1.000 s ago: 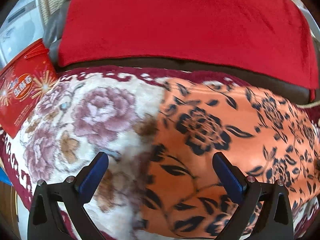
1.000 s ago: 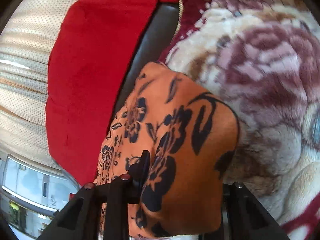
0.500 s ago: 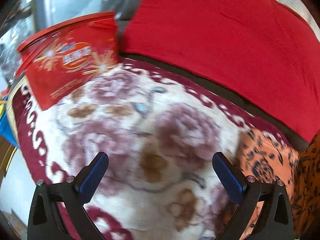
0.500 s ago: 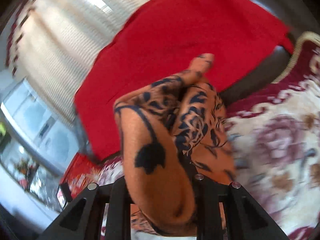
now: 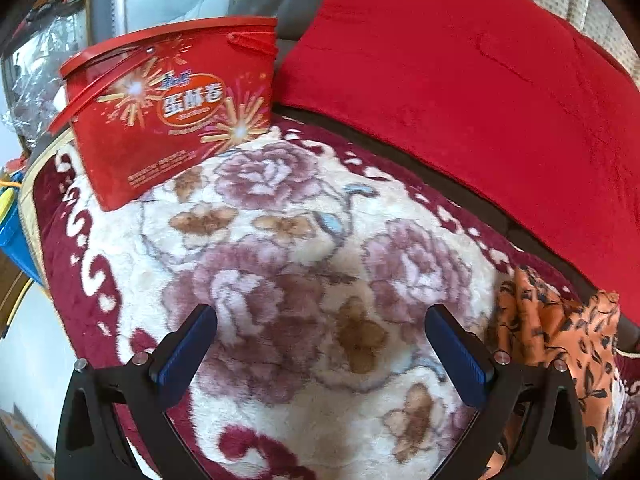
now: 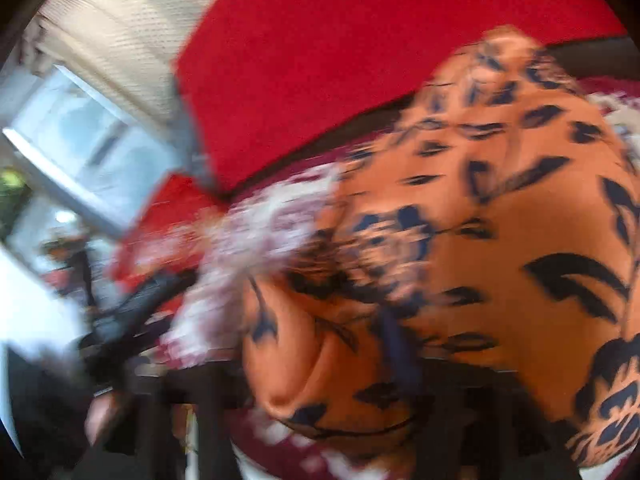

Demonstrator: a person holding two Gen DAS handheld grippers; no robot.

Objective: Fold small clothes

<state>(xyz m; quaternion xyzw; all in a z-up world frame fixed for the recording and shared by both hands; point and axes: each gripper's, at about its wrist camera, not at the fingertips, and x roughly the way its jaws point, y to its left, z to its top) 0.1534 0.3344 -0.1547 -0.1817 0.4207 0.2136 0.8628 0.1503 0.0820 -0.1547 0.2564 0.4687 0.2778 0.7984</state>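
The orange garment with dark blue flowers (image 5: 560, 328) lies bunched at the right edge of the left wrist view, on the floral blanket (image 5: 304, 240). My left gripper (image 5: 322, 356) hovers open over bare blanket, well to the left of the garment, with nothing between its blue pads (image 5: 188, 356). The right wrist view is badly blurred. There the garment (image 6: 500, 240) fills the right half and drapes over my right gripper (image 6: 340, 392). Its jaws are opening and stand wide, with cloth still lying between them; the fingertips are mostly hidden.
A red printed tin with a handle (image 5: 172, 112) stands on the blanket's far left corner. A red cushion (image 5: 480, 100) runs along the back, over a dark sofa edge. A blue crate (image 5: 12, 232) sits beyond the left edge. A window (image 6: 92, 148) shows at the left.
My left gripper swung left off the garment to bare blanket, bringing the red tin into view. My right gripper carried the garment up and across, and its jaws now stand wider.
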